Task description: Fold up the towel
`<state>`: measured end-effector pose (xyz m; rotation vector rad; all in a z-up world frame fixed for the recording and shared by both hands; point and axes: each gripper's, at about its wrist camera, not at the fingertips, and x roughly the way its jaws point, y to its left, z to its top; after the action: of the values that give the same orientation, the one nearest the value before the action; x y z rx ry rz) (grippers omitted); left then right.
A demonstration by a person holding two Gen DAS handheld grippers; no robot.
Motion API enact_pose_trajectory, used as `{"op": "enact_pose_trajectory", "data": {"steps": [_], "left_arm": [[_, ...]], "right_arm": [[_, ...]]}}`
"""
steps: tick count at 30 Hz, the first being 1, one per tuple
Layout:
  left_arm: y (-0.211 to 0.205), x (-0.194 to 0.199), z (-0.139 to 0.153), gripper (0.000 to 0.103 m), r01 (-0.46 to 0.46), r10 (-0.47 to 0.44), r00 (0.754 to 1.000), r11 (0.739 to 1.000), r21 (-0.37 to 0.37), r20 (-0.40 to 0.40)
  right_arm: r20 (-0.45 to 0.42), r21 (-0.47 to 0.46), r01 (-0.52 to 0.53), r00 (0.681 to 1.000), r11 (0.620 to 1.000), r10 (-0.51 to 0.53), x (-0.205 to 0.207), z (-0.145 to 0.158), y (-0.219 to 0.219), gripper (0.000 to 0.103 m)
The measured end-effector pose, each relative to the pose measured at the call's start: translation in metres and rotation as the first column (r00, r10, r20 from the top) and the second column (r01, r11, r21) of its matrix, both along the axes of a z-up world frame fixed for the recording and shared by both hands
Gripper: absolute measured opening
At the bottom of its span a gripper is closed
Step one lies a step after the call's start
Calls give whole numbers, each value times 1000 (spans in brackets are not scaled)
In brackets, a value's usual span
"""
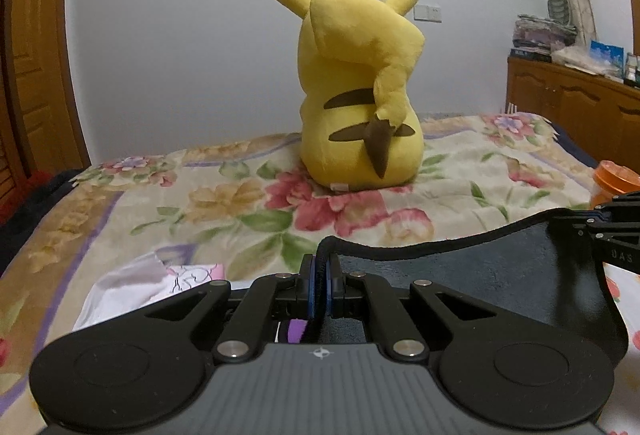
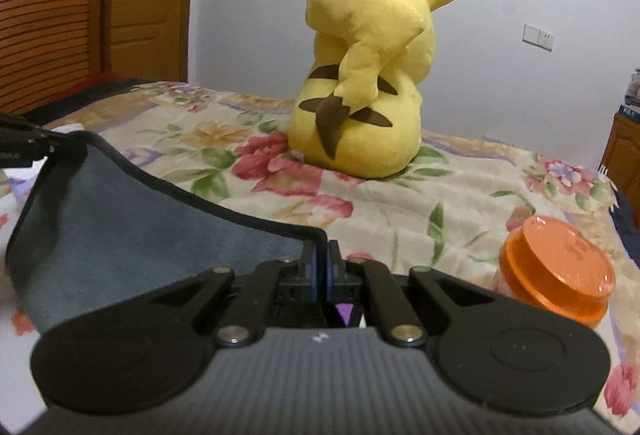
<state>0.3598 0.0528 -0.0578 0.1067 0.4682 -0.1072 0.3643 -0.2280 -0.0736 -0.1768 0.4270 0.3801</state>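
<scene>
The left gripper [image 1: 321,285] is pinching one corner of the dark towel [image 1: 460,275] with jaws nearly closed; the right gripper [image 2: 322,271] is clamping the opposite corner likewise. The towel is sagging between them above the floral blanket [image 2: 400,203]. Carrying both corners forward level and taut should be laying edge on edge, clear of the orange jar [image 2: 556,267] beside the right gripper and the plush [image 1: 360,95] ahead.

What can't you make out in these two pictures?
- Towel: its lower part is hidden behind each gripper body, both views.
- Pikachu plush: face hidden, it faces away.
- Orange-lidded jar: contents blurred, base hidden, right view.
- White cloth: partly hidden by the left gripper.
</scene>
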Motion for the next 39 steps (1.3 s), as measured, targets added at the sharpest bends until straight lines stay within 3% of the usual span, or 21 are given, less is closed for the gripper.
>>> {"op": "enact_pose_trajectory", "data": {"steps": [8, 17, 26, 31, 32, 33, 34, 39], "left_arm": [[0, 16, -15, 8, -16, 16, 1000, 1000, 18, 13], [0, 39, -48, 8, -19, 21, 999, 998, 52, -44], [1, 48, -62, 10, -14, 18, 996, 998, 53, -90], [1, 43, -60, 28, -12, 16, 995, 999, 48, -96], [1, 41, -59, 32, -13, 17, 995, 999, 44, -98], [1, 38, -58, 34, -12, 17, 995, 999, 43, -100], [0, 36, -56, 35, -13, 17, 995, 999, 40, -100], [-3, 17, -45, 46, 1, 3, 995, 999, 44, -104]], "right_arm": [[11, -20, 12, 1000, 1000, -11, 16, -13, 7, 5], [-47, -43, 21, 999, 999, -23, 38, -41, 16, 5], [-82, -51, 37, 996, 998, -41, 43, -51, 14, 6], [-88, -58, 45, 995, 997, -50, 40, -50, 10, 18], [-90, -57, 46, 995, 997, -51, 38, -49, 9, 26], [-90, -51, 46, 995, 998, -50, 35, -48, 7, 42], [-89, -41, 46, 995, 998, -50, 33, -46, 5, 46], [-103, -2, 54, 993, 999, -54, 11, -36, -5, 46]]}}
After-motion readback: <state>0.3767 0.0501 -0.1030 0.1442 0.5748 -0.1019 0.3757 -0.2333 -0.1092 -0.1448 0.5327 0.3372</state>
